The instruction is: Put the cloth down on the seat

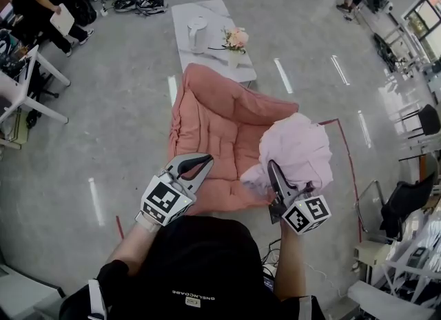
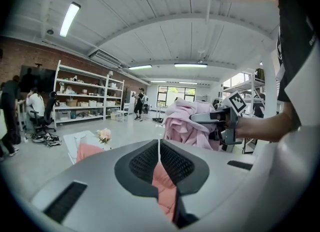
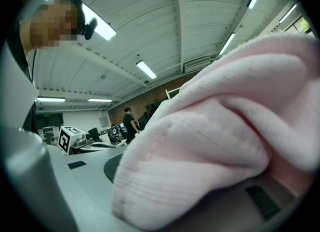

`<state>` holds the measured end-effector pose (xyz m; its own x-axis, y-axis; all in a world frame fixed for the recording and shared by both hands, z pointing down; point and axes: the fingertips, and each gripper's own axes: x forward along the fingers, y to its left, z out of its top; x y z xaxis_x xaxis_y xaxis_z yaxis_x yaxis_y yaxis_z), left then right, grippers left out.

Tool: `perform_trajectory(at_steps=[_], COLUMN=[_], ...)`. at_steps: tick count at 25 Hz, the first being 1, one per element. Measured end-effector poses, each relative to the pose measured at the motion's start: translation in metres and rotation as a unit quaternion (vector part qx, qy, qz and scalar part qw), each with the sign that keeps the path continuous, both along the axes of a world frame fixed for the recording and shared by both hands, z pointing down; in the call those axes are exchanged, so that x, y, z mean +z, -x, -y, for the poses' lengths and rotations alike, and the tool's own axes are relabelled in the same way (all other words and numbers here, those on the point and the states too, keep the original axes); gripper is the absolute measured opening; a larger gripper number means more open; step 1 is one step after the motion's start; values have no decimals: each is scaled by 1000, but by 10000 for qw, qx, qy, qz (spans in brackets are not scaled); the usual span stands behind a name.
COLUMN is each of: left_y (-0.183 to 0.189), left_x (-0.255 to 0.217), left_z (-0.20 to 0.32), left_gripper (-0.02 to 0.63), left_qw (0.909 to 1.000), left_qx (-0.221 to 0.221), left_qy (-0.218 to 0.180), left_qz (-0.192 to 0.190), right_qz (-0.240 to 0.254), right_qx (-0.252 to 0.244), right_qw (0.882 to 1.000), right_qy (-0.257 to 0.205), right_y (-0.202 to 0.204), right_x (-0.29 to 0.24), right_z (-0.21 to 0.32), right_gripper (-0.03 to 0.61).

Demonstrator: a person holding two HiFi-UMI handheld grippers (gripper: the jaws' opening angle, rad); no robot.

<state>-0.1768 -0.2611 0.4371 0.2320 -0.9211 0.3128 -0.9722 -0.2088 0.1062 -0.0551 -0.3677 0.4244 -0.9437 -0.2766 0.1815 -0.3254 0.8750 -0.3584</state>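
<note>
My right tool (image 1: 274, 174) is clamped on a thick bunch of the pink cloth (image 1: 300, 146), jaws part-way closed around the wad. From that tool's own view the cloth (image 3: 215, 141) is heaped over the jaws and fills nearly everything ahead. My left tool (image 1: 202, 163) is closed on nothing. Through the gap below its meeting tips (image 2: 159, 148) I only see salmon cushion.

The cloth hangs from the front of the right tool, bulging up and away from me, held clear above the seat (image 1: 213, 118) and not resting on it. It sits over the seat's right-hand side, with part of the bundle past that edge.

My worries, I think:
- If I let go here, the overhanging part could drag the rest off the right edge onto the floor (image 1: 124, 139).
- The knit is draped over the jaws, so it may cling to a pad when I open and come away with the tool.
- The cushion slopes toward me, so a loose bundle might roll to the front lip.

Farther off, the low white counter (image 1: 207, 63) with a kettle (image 1: 197, 34) and flowers (image 1: 236, 38) stands well behind the seat. I judge it out of harm's way.
</note>
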Motion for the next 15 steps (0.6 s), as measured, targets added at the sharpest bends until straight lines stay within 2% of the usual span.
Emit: perform_trajectory(at_steps=[8, 15], left_y=[71, 97], left_x=[16, 31], left_z=[-23, -38], left_gripper=[17, 16], left_qw=[9994, 9982], left_qx=[-232, -439], left_qy=[63, 199], left_qz=[-229, -358], right_qz=[-49, -307], right_qx=[-498, -943], right_qw=[9982, 9931], right_qy=[317, 620], right_y=[100, 156], right_x=[21, 52], right_z=[-13, -18], right_gripper=[178, 178])
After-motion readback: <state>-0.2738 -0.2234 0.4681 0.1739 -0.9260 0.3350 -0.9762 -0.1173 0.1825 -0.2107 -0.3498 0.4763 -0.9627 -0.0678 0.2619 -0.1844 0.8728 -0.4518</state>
